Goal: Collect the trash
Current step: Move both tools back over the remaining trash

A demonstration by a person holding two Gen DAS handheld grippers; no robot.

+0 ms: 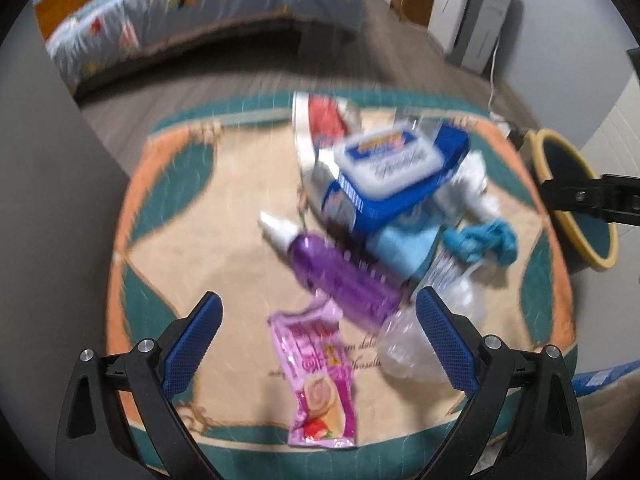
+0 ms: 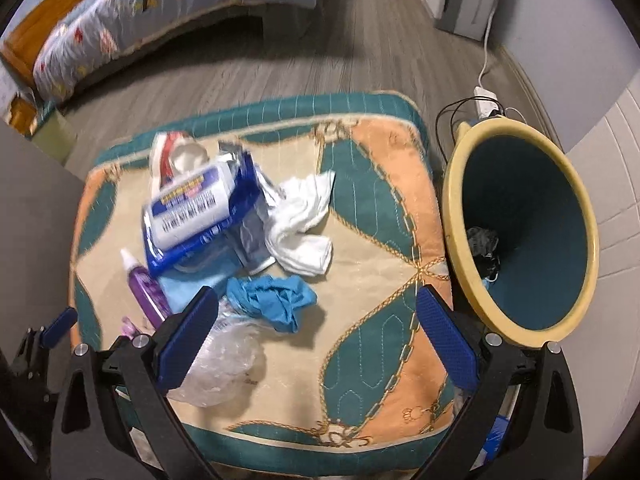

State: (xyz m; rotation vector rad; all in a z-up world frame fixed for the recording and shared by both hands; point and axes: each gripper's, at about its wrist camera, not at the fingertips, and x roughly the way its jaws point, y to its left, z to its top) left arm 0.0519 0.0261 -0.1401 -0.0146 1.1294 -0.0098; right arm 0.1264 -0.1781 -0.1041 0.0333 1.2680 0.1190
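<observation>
The pink wrapper [image 1: 318, 376] lies lengthwise between the wide-open, empty left gripper [image 1: 318, 344] jaws — nearest; the right gripper [image 2: 318, 340], also open and empty, hovers beside the bin [image 2: 576, 304].

Quilted teal, orange and beige cushion [image 2: 384, 216] on grey wood floor [image 2: 320, 60]. Lying on it, clustered left: blue wipes pack [image 2: 200, 216], white cloth [image 2: 304, 220], crumpled blue glove [image 2: 276, 300], purple bottle [image 2: 146, 284], clear plastic bag [image 2: 224, 364], pink wrapper [image 1: 316, 372]. Bin [image 2: 576, 284] stands on floor just beside cushion's right edge.
</observation>
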